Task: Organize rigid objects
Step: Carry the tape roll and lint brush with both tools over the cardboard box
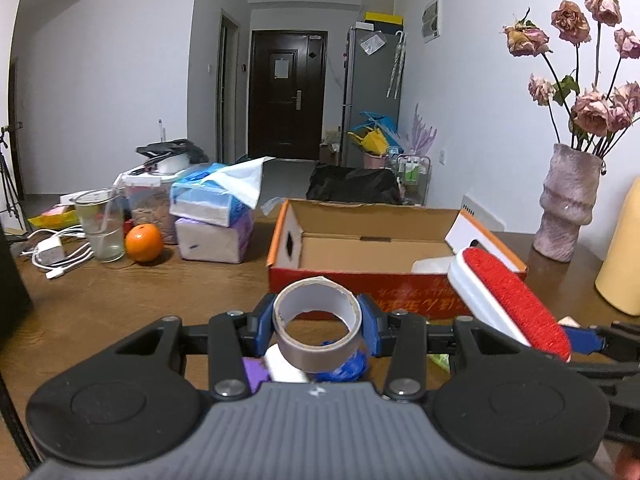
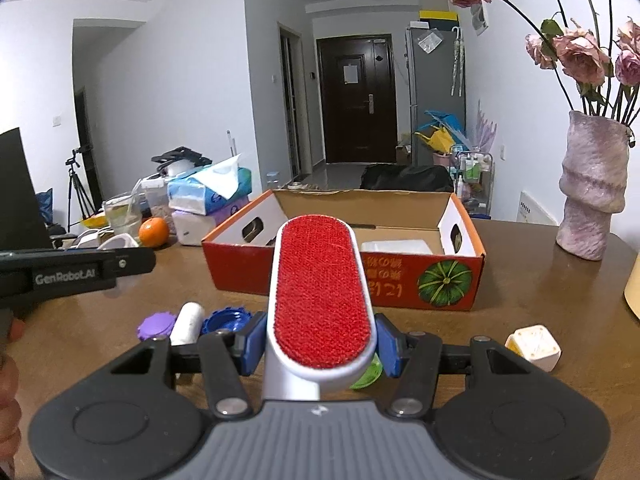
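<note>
My left gripper (image 1: 317, 330) is shut on a grey roll of tape (image 1: 316, 326), held above the brown table just in front of the red cardboard box (image 1: 360, 296). My right gripper (image 2: 320, 342) is shut on a white lint brush with a red pad (image 2: 322, 296), also lifted and pointing at the box (image 2: 348, 280). The brush (image 1: 516, 304) shows at the right of the left wrist view. A white container (image 2: 396, 246) lies inside the box. On the table below lie a purple cap (image 2: 157, 326), a white cylinder (image 2: 187, 322), a blue cap (image 2: 226, 318), a green cap (image 2: 368, 376) and a cream cube (image 2: 534, 346).
A pink vase with dried roses (image 2: 592, 196) stands at the right behind the box, with a yellow object (image 1: 622, 256) nearer. To the left are tissue packs (image 1: 212, 216), an orange (image 1: 144, 242), a glass (image 1: 100, 224) and white cables (image 1: 56, 256). A hand (image 2: 10, 396) shows at the left edge.
</note>
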Tool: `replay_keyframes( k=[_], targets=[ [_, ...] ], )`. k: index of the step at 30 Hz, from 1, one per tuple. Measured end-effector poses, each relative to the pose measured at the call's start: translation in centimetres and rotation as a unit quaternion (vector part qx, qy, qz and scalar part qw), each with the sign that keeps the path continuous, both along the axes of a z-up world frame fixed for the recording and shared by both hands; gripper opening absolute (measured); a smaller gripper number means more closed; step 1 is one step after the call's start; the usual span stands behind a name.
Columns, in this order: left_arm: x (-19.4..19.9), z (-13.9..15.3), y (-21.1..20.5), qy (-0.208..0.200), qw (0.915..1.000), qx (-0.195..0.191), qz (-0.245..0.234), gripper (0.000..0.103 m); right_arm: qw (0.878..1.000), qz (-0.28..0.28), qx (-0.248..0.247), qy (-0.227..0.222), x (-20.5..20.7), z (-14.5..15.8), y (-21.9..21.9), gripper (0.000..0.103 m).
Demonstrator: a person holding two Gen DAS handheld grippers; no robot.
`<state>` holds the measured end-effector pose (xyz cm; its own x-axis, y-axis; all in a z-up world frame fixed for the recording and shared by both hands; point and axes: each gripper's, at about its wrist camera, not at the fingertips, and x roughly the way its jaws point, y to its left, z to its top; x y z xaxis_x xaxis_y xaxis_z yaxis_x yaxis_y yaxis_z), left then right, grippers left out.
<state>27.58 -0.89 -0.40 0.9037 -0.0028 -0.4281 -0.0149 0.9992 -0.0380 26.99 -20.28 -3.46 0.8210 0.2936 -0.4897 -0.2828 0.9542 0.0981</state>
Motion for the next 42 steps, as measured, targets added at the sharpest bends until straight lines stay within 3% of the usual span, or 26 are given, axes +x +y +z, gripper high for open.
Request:
replay_keyframes(
  k=[18, 42],
  targets=[
    [6.3, 0.8, -0.2, -0.011, 0.9989, -0.045, 0.008, 0.044, 1.000, -0.023, 0.001, 0.005, 3.8, -0.1, -0.6, 0.055],
    [13.8, 0.8, -1.7, -0.012, 0.9993, -0.036, 0.001, 0.044, 0.999, -0.052, 0.001, 0.011, 10.6, -0.8, 0.0, 0.055]
  ],
)
